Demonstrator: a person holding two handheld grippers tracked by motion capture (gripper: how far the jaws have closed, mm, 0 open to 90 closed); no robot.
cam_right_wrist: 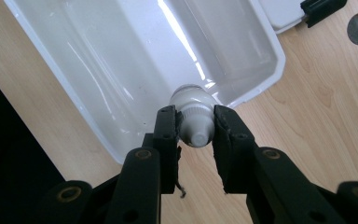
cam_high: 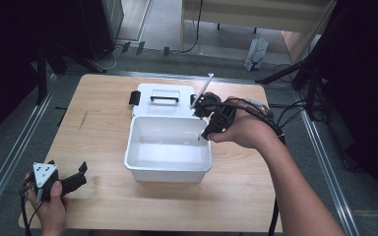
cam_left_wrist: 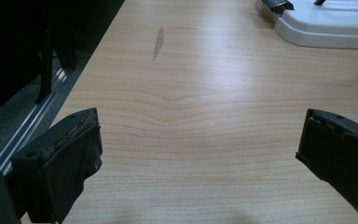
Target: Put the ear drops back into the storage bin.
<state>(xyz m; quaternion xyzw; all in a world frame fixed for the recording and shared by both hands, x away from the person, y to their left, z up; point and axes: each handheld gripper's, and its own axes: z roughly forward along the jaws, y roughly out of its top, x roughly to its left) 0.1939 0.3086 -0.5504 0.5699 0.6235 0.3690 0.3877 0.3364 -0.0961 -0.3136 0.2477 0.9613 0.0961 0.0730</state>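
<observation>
Left tool [cam_high: 74,181] sits at the near-left corner of the table [cam_high: 98,142], jaws spread wide with nothing between them, pointed across bare wood toward the white lid [cam_left_wrist: 328,28] and well apart from the white bin [cam_high: 169,147]. At the right, the right tool [cam_right_wrist: 195,133] is clamped on the ribbed cap end of a small white bottle [cam_right_wrist: 193,119], held just over the bin's right rim. The bottle's long axis runs away from the tool and down into the bin, so the right hand looks the nearer for a drop-in.
</observation>
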